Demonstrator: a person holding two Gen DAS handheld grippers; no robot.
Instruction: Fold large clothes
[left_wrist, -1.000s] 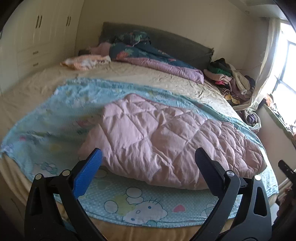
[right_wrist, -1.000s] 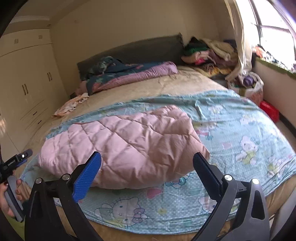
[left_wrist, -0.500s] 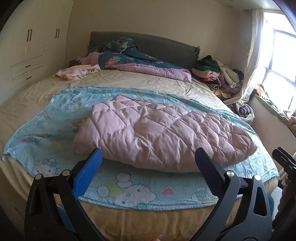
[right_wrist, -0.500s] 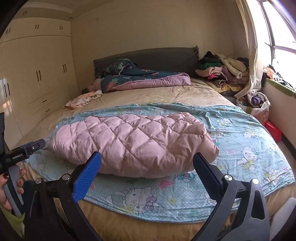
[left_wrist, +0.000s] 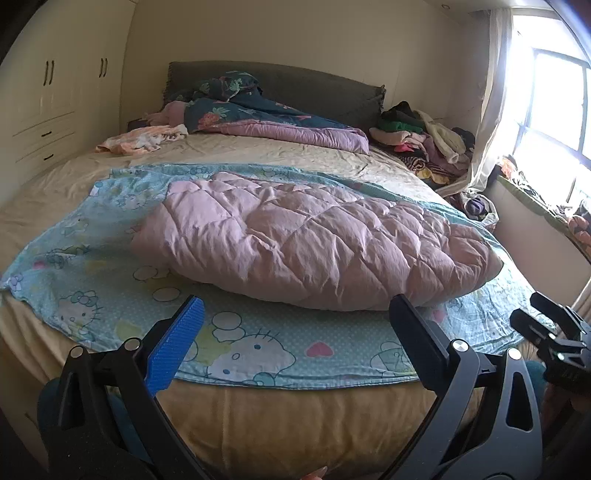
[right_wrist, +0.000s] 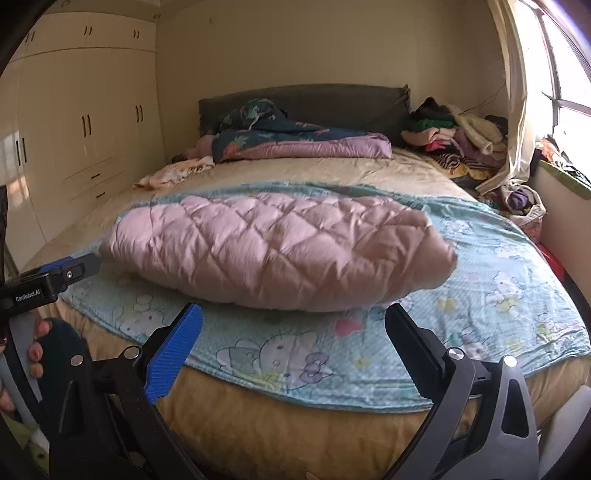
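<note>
A puffy pink quilted garment (left_wrist: 314, 243) lies folded on a light blue cartoon-print sheet (left_wrist: 258, 350) spread over the bed; it also shows in the right wrist view (right_wrist: 273, 251) on the same sheet (right_wrist: 480, 295). My left gripper (left_wrist: 295, 325) is open and empty, held off the bed's near edge, well short of the garment. My right gripper (right_wrist: 291, 328) is open and empty, also back from the bed's edge. Each gripper shows at the side of the other's view.
The bed (left_wrist: 295, 424) has a beige cover. A dark floral and purple duvet (left_wrist: 266, 122) lies by the grey headboard. A pile of clothes (left_wrist: 424, 140) sits at the far right, an orange cloth (left_wrist: 140, 140) at the far left. Wardrobes (right_wrist: 92, 140) stand left, a window right.
Both grippers have pulled back and lowered away from the bed, so the garment looks farther off. The garment and sheet lie as before. Both stay open.
</note>
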